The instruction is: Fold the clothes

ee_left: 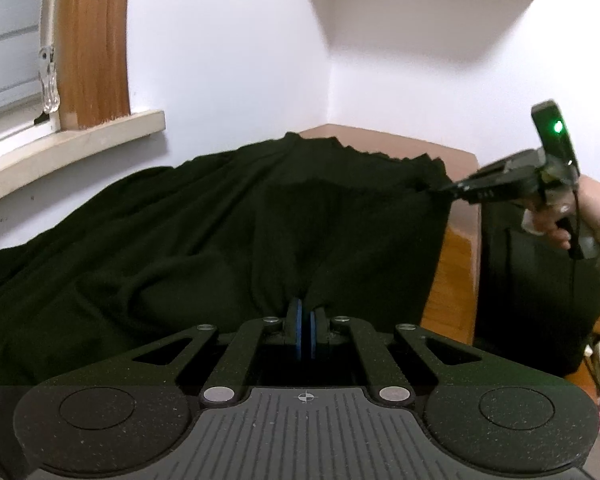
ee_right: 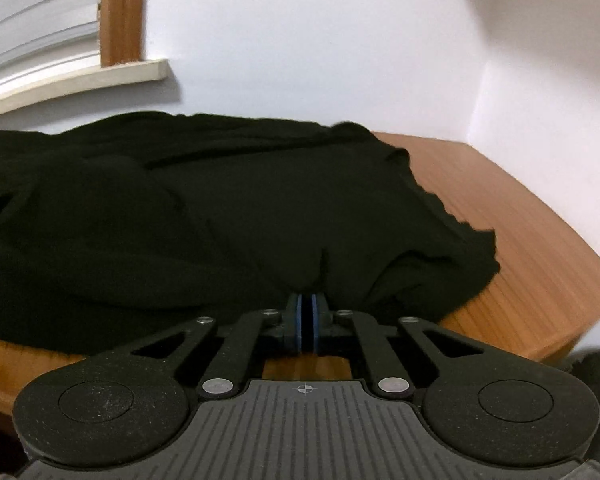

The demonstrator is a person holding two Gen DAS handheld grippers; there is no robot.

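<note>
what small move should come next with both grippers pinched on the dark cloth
Probably lift both together. The left gripper and right gripper are each shut on an edge of the dark green fabric garment, which lies rumpled on the wooden table, so raising it should let it hang flat.

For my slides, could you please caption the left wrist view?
Left gripper and right gripper each pinch the dark garment, spread over a wooden table.

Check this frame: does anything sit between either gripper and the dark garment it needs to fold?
Nothing visible does. The left gripper is shut on the dark garment, and the right gripper is pinched on its near edge. Only bare wooden table shows beside the cloth.
</note>
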